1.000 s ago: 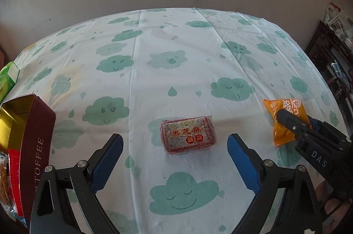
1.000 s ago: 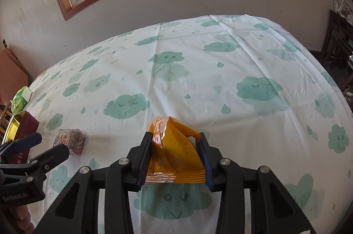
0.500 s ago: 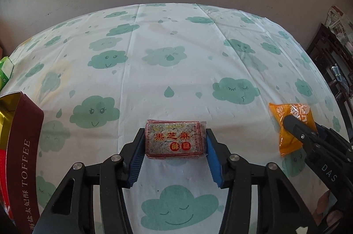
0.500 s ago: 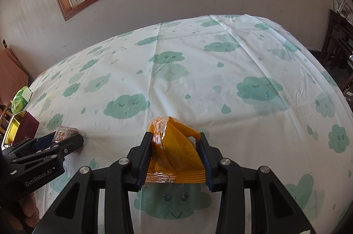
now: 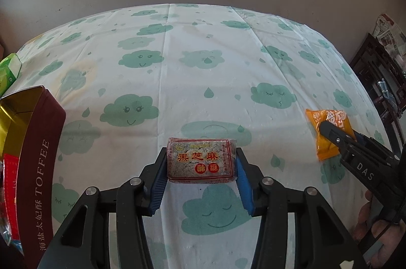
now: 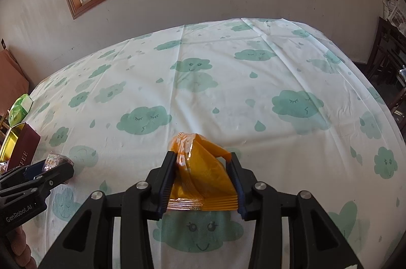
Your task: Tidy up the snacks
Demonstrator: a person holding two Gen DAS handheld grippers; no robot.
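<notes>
**Open cloth ahead, clutter at your left edge**

Ahead of both your hand-held grippers, the cloud-print desk (image 6: pixel 228 91) lies bare to the far wall. At your left, a maroon toffee tin (image 5: pixel 38 155) stands upright near the desk edge, a green packet (image 6: pixel 21 108) beyond it. Dark wooden furniture (image 6: pixel 388 58) crowds the right side.

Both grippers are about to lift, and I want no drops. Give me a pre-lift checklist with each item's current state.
1. Left gripper clamped on the sesame candy pack: ok, pads press both short ends.
2. Right gripper clamped on the orange snack packet: ok, the packet is creased between the pads.
3. Sesame pack level in the grip: ok.
4. Packs clear of the tablecloth: cannot tell.
5. Toffee tin open to receive snacks: ok, the gold interior shows.
6. Free room inside the tin: cannot tell, mostly out of view.
</notes>
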